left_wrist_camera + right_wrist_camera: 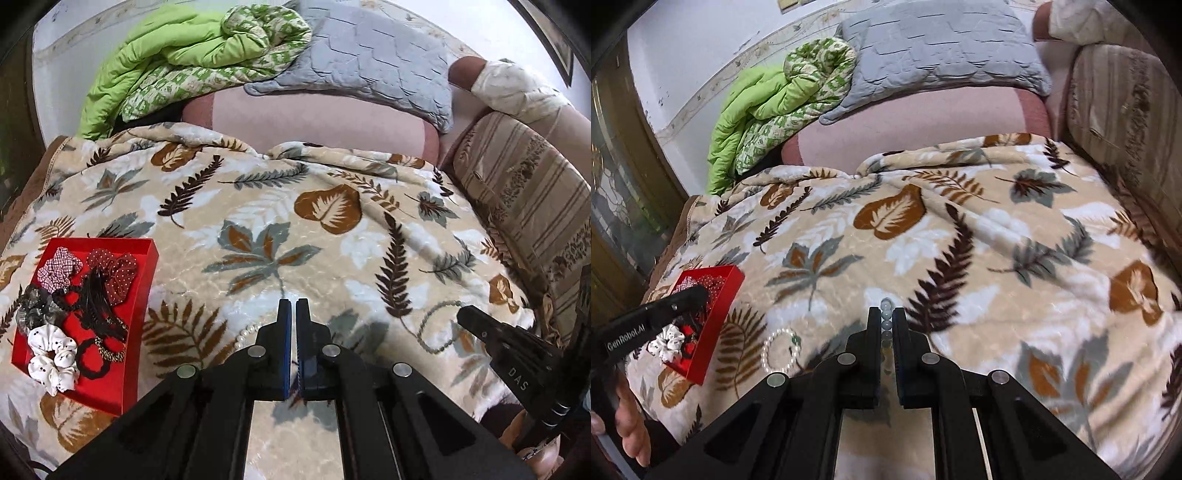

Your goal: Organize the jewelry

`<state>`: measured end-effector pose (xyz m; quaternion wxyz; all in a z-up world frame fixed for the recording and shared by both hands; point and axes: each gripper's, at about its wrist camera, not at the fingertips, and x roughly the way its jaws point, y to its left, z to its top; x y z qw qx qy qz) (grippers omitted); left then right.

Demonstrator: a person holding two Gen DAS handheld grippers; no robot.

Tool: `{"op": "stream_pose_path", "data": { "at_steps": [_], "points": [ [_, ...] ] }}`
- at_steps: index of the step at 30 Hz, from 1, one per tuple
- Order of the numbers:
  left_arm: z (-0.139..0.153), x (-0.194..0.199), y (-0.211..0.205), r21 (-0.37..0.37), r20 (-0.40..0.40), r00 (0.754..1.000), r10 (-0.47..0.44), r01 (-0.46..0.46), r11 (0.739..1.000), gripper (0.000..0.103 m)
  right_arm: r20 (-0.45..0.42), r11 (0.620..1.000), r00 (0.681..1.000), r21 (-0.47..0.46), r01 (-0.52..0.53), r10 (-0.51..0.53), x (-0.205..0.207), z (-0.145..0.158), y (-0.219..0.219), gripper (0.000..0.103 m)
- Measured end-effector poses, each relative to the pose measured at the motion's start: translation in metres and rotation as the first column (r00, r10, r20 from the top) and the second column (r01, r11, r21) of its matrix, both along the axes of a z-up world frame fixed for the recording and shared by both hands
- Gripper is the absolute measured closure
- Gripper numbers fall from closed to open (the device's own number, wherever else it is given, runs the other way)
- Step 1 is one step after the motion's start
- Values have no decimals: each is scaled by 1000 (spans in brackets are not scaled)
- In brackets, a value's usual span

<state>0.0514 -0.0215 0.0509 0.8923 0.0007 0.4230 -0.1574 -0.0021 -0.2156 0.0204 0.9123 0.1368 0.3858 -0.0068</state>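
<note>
the grey bead bracelet [886, 321] is pinched by only a few beads in the right gripper [885, 314] — it could slip out onto the leaf-print blanket [960, 258]. the left gripper [294, 306] is clenched on nothing visible, angled down beside the red box [144, 295]; a pearl bracelet [781, 350] is left lying nearby.

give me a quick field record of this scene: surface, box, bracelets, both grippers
surface: leaf-print blanket on a bed
box: red box on the blanket, holding scrunchies and dark hair ties
pearl bracelet: white pearl bracelet lying on the blanket beside the box
bead bracelet: grey-green bead bracelet pinched in the right gripper; its loop hangs over the blanket in the left wrist view
left gripper: left gripper shut, nothing visible between its fingers
right gripper: shut on the bead bracelet
</note>
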Motion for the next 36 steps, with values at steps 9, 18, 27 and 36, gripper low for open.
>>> {"op": "stream_pose_path", "data": {
  "at_steps": [9,18,27,36],
  "points": [
    [-37,-3,11,26,-79,996,36,-34,999,101,-47,999,998,16,38,-37,-26,-27,-12,96],
    [-57,17,57,-17,-152,975,162,-166,986,100,-98,989,991,105,100,-89,-23,-68,-42,96],
    [-101,47,55,-21,-270,953,136,-147,989,87,-168,975,983,194,111,-78,-13,-95,-51,95],
    [-134,57,28,101,-253,964,80,-56,993,74,-181,969,976,194,153,-118,-19,-97,-61,61]
  ]
}}
